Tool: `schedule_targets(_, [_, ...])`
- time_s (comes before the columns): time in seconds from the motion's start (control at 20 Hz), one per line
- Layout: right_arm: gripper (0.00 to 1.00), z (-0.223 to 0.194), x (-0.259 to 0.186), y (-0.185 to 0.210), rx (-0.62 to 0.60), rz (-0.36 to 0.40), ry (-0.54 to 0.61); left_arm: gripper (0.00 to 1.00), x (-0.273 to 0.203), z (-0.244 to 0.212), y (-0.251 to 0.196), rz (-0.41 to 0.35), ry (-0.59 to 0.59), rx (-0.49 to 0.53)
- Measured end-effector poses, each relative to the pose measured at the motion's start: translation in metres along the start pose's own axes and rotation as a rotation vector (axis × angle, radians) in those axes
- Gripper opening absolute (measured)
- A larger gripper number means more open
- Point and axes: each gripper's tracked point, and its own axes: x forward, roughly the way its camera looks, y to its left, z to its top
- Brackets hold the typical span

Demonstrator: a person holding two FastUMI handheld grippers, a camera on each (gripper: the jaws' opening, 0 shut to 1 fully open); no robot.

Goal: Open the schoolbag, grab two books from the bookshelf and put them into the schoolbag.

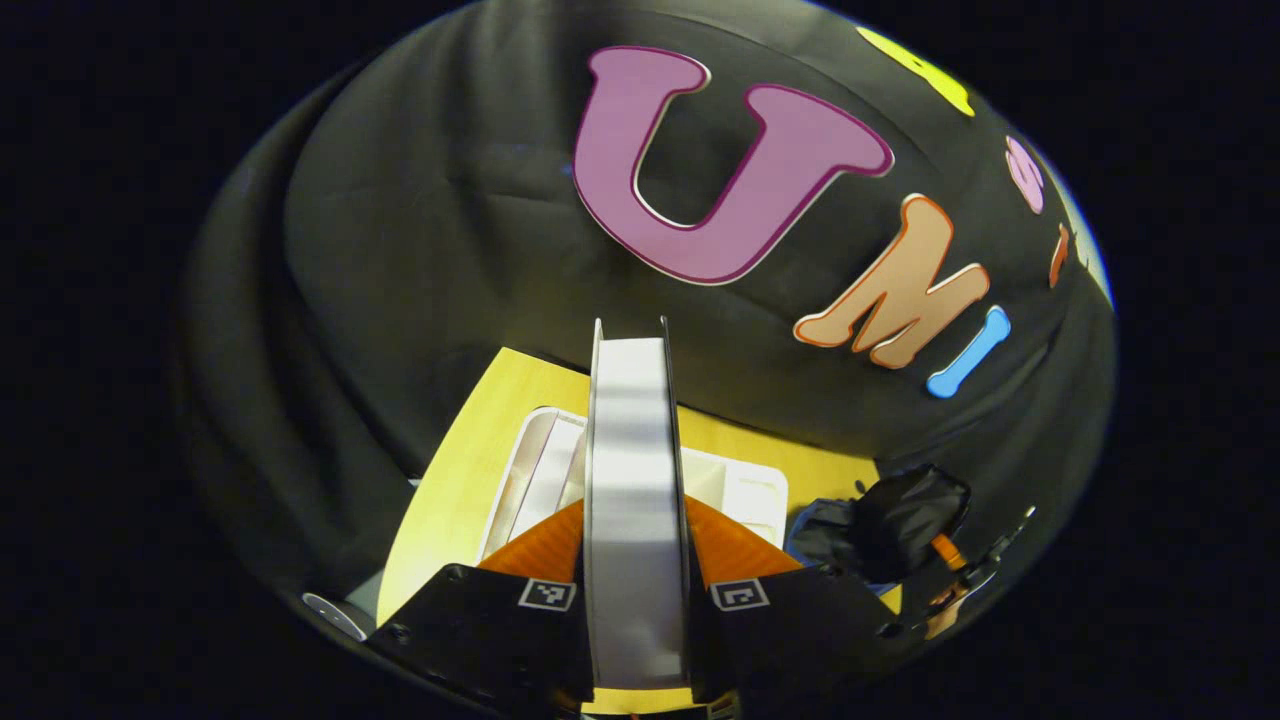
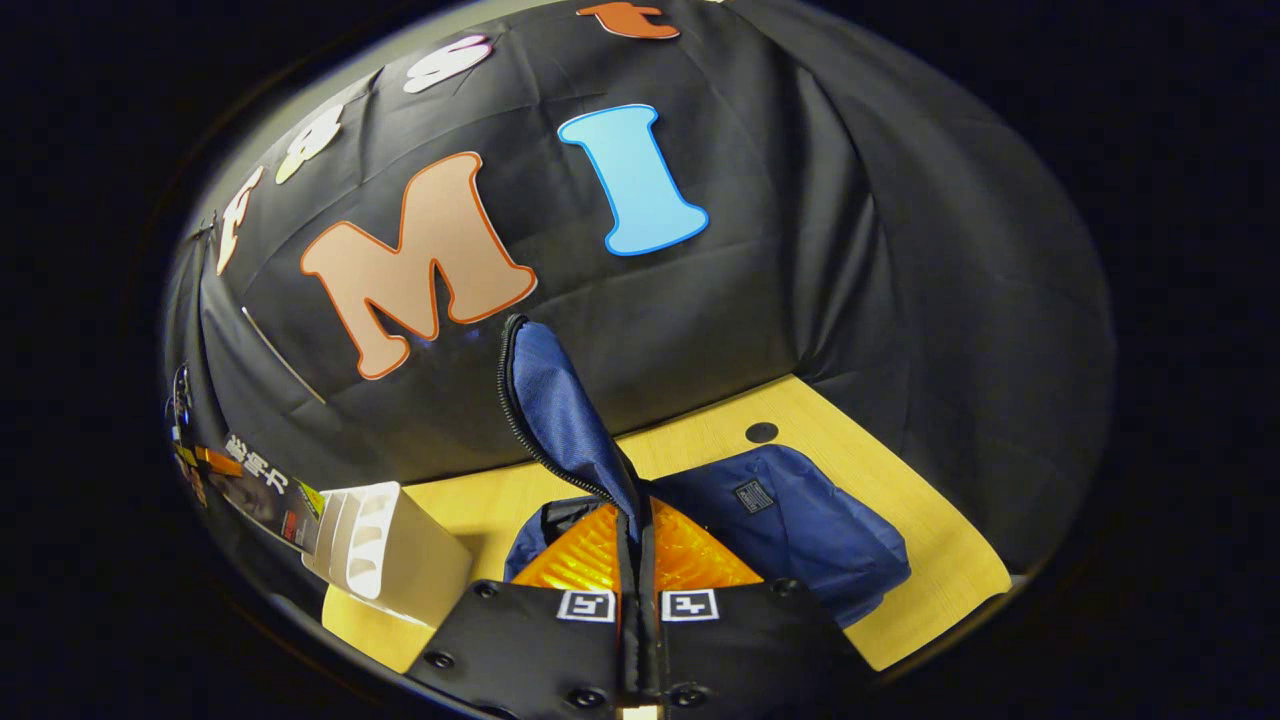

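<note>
Between the fingers of the left gripper [image 1: 635,600] stands a white book [image 1: 634,480], page edges toward the camera, both fingers pressed on its covers; its lower end is cut off at the frame bottom. Behind it the white bookshelf [image 1: 740,490] sits on the yellow table [image 1: 470,470], mostly hidden by the book. Right gripper [image 2: 637,590] is nearly closed, pinching the raised flap [image 2: 560,410] of the blue schoolbag [image 2: 800,520]; bag interior hidden. At far left of the right gripper view, another book is blurred.
</note>
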Motion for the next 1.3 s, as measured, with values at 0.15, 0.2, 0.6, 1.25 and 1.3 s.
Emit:
schedule_targets(0.15, [0.03, -0.001, 0.000, 0.000, 0.003, -0.002, 0.001, 0.34, -0.001, -0.002, -0.007, -0.074, -0.010, -0.076])
schedule_targets(0.2, [0.05, -0.001, 0.000, 0.000, 0.003, -0.004, 0.002, 0.32, -0.001, -0.005, -0.010, -0.096, -0.007, -0.101])
schedule_targets(0.6, [0.03, 0.000, -0.001, 0.000, -0.011, -0.003, 0.002, 0.34, 0.004, -0.028, -0.053, -0.286, 0.019, -0.281])
schedule_targets(1.25, [0.02, 0.001, -0.001, 0.001, -0.032, 0.020, 0.001, 0.34, 0.062, -0.100, -0.145, -0.468, 0.123, -0.433])
schedule_targets(1.3, [0.02, 0.000, 0.000, 0.001, -0.031, 0.023, 0.002, 0.34, 0.070, -0.109, -0.155, -0.470, 0.145, -0.418])
